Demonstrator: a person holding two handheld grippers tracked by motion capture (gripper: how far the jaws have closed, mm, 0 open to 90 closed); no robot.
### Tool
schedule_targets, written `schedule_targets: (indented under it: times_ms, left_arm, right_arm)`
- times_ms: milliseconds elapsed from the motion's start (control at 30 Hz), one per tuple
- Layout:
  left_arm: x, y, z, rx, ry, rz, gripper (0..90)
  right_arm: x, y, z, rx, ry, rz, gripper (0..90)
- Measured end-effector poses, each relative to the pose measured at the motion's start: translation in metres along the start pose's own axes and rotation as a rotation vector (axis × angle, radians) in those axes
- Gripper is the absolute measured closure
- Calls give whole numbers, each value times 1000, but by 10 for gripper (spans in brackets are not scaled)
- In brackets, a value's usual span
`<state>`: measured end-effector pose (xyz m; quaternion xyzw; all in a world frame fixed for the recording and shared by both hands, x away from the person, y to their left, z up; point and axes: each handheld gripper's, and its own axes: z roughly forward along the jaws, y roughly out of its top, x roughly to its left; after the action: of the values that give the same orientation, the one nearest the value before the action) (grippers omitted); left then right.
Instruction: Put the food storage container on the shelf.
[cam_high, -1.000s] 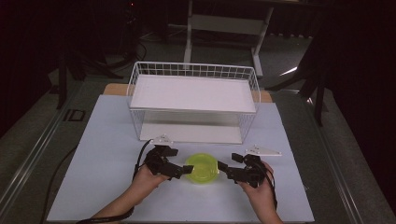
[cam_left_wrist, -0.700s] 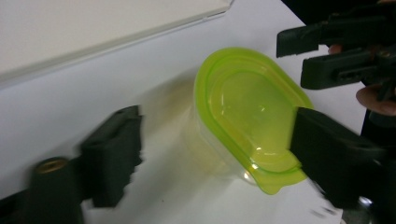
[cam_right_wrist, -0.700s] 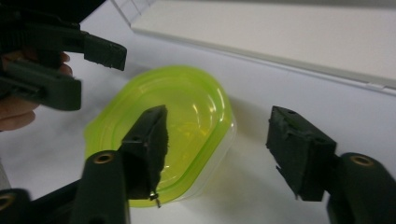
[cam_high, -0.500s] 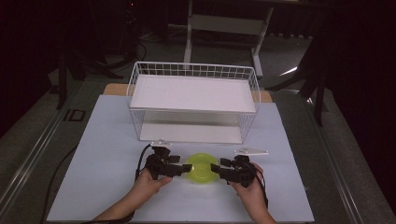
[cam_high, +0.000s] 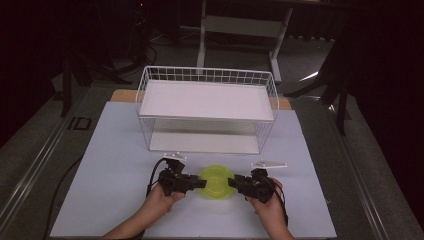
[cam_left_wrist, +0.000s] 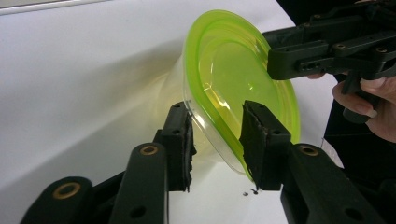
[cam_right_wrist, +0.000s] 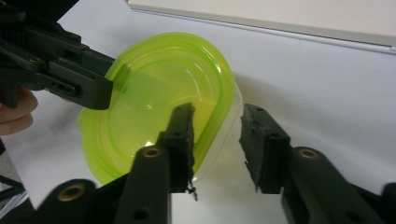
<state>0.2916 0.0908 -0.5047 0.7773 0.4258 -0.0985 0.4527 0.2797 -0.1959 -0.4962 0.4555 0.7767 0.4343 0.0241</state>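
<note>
Green-lidded clear plastic container (cam_high: 216, 181), before the white wire basket (cam_high: 207, 111), sat between left gripper (cam_high: 201, 184) and right gripper (cam_high: 233, 183), whose gaping jaws had just been closing around its rim, neither yet clamping.

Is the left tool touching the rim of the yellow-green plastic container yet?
Cannot tell. In the left gripper view the left tool straddles the yellow-green plastic container's rim, jaws just closing, but contact or gap is not plain.

Since the earlier frames my left gripper (cam_high: 199, 183) and right gripper (cam_high: 235, 183) have drawn in to opposite sides of the green container (cam_high: 216, 181). Both sets of jaws have just been closing, each now straddling its rim; contact not clear.
</note>
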Motion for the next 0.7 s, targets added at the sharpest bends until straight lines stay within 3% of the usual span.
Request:
schedule_targets:
  times_ms: [200,367,433,600,700]
  left_arm:
    - [-9,-3,-4,-9,13,-8,731]
    - [-15,-7,-10,-3,18,-52,784]
    - [-19,-8,-11,1,43,-20,825]
    - [-19,-6,-15,-2,47,-17,827]
    - [-18,-3,-19,-30,45,2,829]
  right_arm:
    - [5,-2,-6,1,7,39,728]
    - [9,-3,-10,2,33,59,771]
    - [12,-5,-12,3,27,57,796]
    - [15,-5,-12,1,14,50,797]
    - [17,3,-12,-15,13,41,797]
